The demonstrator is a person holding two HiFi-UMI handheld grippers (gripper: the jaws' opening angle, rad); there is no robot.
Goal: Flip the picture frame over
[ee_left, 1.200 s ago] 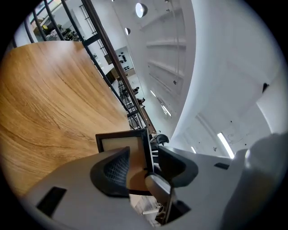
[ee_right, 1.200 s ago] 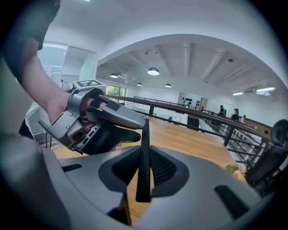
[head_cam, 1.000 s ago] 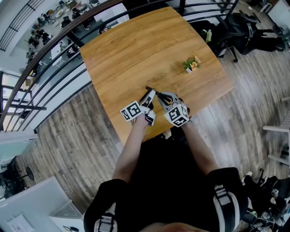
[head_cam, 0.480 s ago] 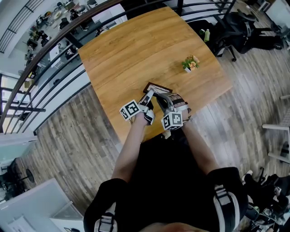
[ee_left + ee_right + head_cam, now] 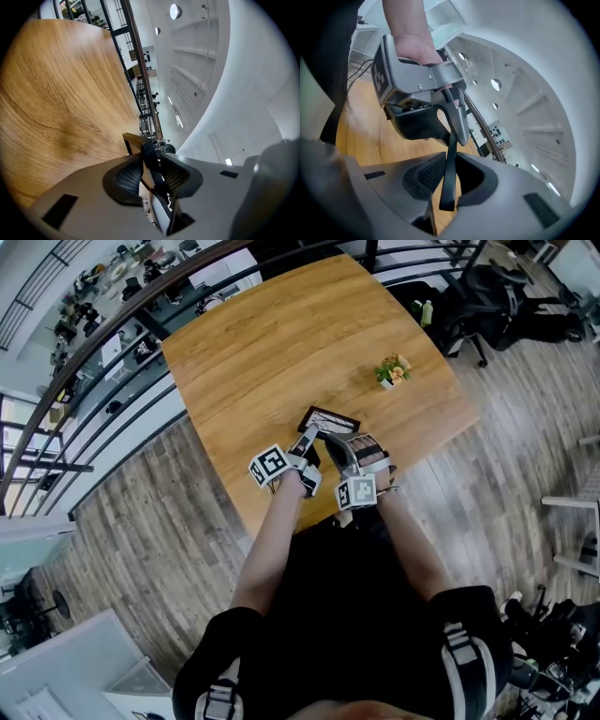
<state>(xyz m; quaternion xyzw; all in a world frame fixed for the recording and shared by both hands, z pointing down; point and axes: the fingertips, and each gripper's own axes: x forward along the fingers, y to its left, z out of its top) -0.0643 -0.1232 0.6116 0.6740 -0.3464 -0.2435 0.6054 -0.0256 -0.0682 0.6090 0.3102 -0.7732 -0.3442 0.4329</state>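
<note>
The picture frame [image 5: 329, 419] has a dark rim and is held tilted just above the wooden table [image 5: 262, 343], near its front edge, with a dark flat side facing up. My left gripper [image 5: 307, 440] holds its near left edge; the jaws have just been closing, and the frame's wooden edge [image 5: 133, 140] and black back stand now sit pinched between the pads. My right gripper [image 5: 341, 441] is shut on the thin dark edge of the frame [image 5: 449, 173]. In the right gripper view the left gripper [image 5: 452, 123] and its hand sit close behind the frame.
A small potted plant [image 5: 396, 371] stands on the table's right part. A black railing [image 5: 122, 324] runs along the far left edge. Black office chairs [image 5: 506, 296] stand beyond the right corner. The person's body is right at the front edge.
The frame stood edge-on a second ago; it has tipped over and now shows a broad dark side to the head view. The right gripper has rolled with it. Both hands stayed in place.
</note>
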